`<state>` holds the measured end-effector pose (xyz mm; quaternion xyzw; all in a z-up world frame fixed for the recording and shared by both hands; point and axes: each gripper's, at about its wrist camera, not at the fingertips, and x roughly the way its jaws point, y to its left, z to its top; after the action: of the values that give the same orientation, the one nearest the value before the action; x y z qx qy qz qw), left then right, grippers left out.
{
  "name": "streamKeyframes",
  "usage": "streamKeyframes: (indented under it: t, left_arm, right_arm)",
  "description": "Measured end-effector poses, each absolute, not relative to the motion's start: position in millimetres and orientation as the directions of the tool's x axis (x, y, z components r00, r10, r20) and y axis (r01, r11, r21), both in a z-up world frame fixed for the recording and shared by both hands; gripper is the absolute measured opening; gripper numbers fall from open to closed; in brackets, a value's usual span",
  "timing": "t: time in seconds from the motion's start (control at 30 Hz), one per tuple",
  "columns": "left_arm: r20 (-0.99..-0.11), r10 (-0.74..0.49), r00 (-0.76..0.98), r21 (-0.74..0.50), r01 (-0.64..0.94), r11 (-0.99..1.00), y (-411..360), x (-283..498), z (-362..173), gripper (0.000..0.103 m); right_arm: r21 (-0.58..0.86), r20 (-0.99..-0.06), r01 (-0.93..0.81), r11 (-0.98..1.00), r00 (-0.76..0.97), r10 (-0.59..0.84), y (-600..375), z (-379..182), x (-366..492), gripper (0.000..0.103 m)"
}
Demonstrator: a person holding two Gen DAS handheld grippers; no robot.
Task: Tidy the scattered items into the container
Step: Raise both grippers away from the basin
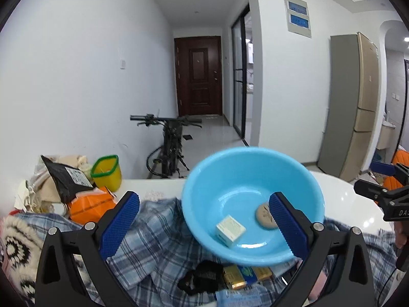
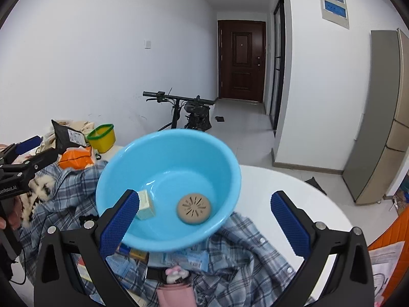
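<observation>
Basin (image 1: 230, 176) (light blue plastic) holds a small box (image 1: 230, 231) and a round tan disc (image 1: 264, 216). Left claw (image 1: 204, 223) and right claw (image 2: 204, 221) both gape empty above a plaid shirt (image 1: 156, 238).

Landmark: blue basin (image 2: 168, 176). Its interior is largely open; a small box (image 2: 145, 204) and a round tan disc (image 2: 194, 208) occupy the floor near the front wall. Right of the basin, the white surface (image 2: 294, 192) lies bare. Left and in front, a plaid shirt (image 2: 245, 245) and packets crowd the approach. Behind-left, a yellow tub (image 2: 102, 136) and an orange bag (image 2: 75, 157) stand.
</observation>
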<state>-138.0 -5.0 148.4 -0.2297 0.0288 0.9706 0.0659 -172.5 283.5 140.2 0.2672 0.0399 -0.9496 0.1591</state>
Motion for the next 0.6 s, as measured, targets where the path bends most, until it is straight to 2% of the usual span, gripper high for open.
streamKeyframes:
  t: [0.2,0.37,0.6]
  left_arm:
    - [-0.502,0.11,-0.858,0.029,-0.143,-0.989,-6,-135,120,0.103]
    - [-0.458,0.13,-0.879,-0.003,-0.145,-0.989,-13,-120,105,0.103]
    - [-0.452,0.142,-0.881,-0.035,-0.142,-0.989,-19,-107,76,0.103]
  right_arm:
    - [-0.009,-0.484,0.304,-0.953,-0.835,-0.262,287,120,-152,0.103]
    - [-0.023,-0.434,0.278,-0.96,-0.868,-0.241,292,103,-134,0.103]
    - [-0.005,-0.447,0.278,-0.961,-0.86,-0.246,296,74,-119,0.103]
